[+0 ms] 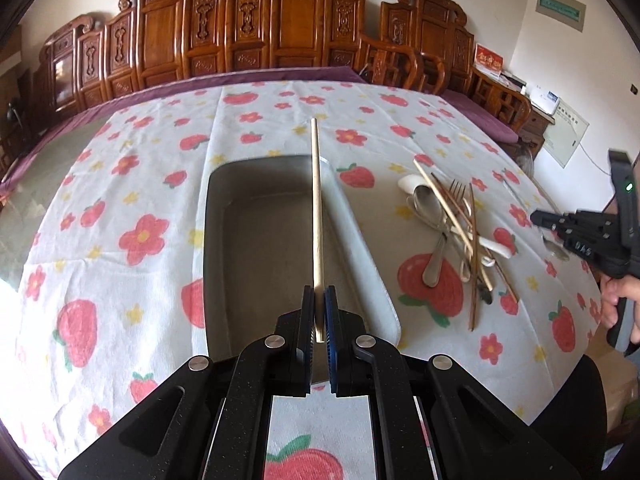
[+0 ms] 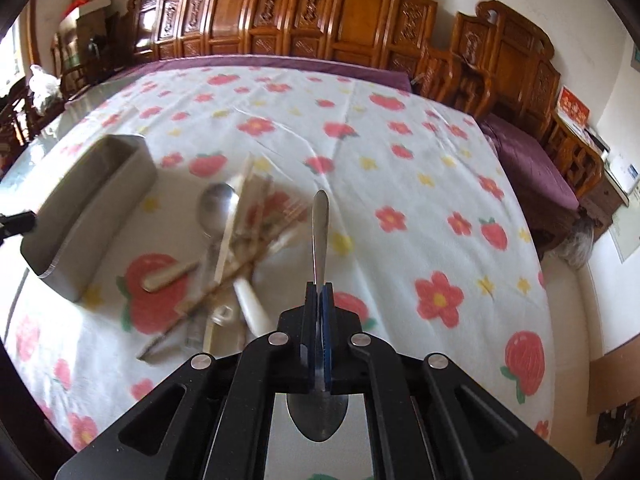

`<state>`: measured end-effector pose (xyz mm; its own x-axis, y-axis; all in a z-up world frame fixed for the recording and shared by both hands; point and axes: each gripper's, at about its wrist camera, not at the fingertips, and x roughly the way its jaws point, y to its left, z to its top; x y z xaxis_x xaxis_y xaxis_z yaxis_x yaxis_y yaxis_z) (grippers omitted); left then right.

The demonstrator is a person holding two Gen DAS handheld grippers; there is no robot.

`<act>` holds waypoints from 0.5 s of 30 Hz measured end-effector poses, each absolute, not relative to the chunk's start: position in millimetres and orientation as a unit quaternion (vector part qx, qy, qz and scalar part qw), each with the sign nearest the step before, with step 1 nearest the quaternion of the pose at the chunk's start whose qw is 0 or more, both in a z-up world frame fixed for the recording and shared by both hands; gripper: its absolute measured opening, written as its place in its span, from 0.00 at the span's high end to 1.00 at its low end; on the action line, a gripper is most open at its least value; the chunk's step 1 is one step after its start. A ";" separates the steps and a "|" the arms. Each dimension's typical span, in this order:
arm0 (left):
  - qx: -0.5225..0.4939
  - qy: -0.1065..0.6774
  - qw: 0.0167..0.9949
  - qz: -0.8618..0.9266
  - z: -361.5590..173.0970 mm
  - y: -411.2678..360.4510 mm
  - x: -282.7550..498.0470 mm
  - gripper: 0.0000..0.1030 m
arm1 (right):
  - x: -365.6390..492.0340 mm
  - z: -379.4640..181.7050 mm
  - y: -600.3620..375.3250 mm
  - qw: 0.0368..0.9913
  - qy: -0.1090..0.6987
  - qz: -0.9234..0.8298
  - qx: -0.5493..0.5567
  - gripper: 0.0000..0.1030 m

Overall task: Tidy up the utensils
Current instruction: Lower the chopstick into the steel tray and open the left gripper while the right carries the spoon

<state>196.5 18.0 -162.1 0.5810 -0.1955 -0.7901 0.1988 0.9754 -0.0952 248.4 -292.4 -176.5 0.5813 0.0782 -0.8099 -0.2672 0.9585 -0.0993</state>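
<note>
My left gripper (image 1: pixel 319 300) is shut on a pale wooden chopstick (image 1: pixel 316 208) that points away from me, held over the grey rectangular tray (image 1: pixel 360 248). My right gripper (image 2: pixel 319 292) is shut on a metal spoon (image 2: pixel 320 232), handle pointing forward, bowl back under the fingers. The right gripper also shows at the right edge of the left wrist view (image 1: pixel 576 236). A pile of spoons, a fork and chopsticks (image 1: pixel 456 232) lies on the cloth right of the tray; it also shows in the right wrist view (image 2: pixel 232 248), blurred.
The table wears a white cloth with strawberries and flowers (image 1: pixel 120 208). The tray sits left in the right wrist view (image 2: pixel 96 208). Carved wooden chairs (image 1: pixel 256 32) line the far side. A purple cushion (image 2: pixel 532 164) lies at right.
</note>
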 end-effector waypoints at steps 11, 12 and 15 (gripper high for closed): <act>0.002 0.479 0.871 -0.110 -181.2 24.2 203.2 0.96 | 239.9 -140.3 -209.4 0.885 0.416 0.172 -0.116 0.97; -0.002 0.479 0.871 -0.110 -180.9 25.9 204.0 0.96 | 239.5 -138.4 -201.2 0.885 0.415 0.179 -0.116 0.97; -0.014 0.477 0.872 -0.110 -178.2 32.4 204.9 0.96 | 237.2 -132.6 -180.3 0.883 0.410 0.196 -0.117 0.97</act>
